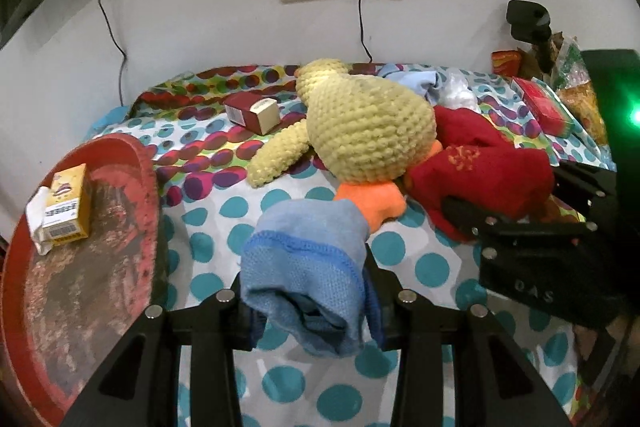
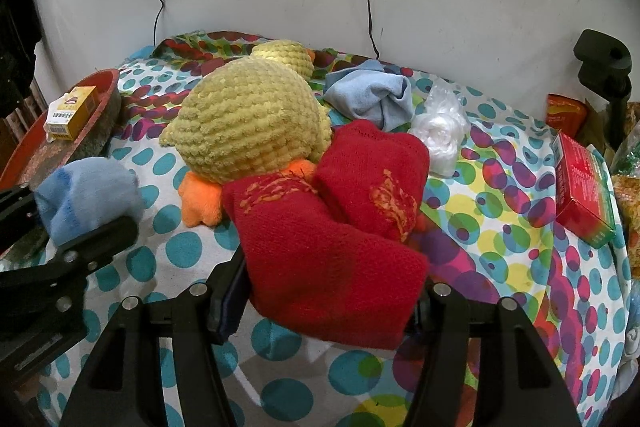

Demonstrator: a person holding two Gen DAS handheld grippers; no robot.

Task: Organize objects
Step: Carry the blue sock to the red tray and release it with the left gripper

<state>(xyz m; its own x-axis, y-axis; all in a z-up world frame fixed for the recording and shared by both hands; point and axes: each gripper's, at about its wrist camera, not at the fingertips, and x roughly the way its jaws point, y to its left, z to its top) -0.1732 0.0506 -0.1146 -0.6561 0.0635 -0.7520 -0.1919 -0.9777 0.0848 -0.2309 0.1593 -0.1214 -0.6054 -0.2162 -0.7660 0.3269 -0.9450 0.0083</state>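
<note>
Spotted tablecloth (image 1: 280, 379) under clutter. Left gripper (image 1: 308, 307) clamped on soft, light blue cloth (image 1: 308, 267) at 6 o'clock; right gripper (image 2: 332, 303) seemingly pinching limp red sock (image 2: 332, 259). Best gripped mid-fold.

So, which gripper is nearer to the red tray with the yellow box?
Left. The left gripper, shut on a blue sock, is right beside the red tray. The right gripper, holding red socks, is farther away, beyond the plush duck.
</note>
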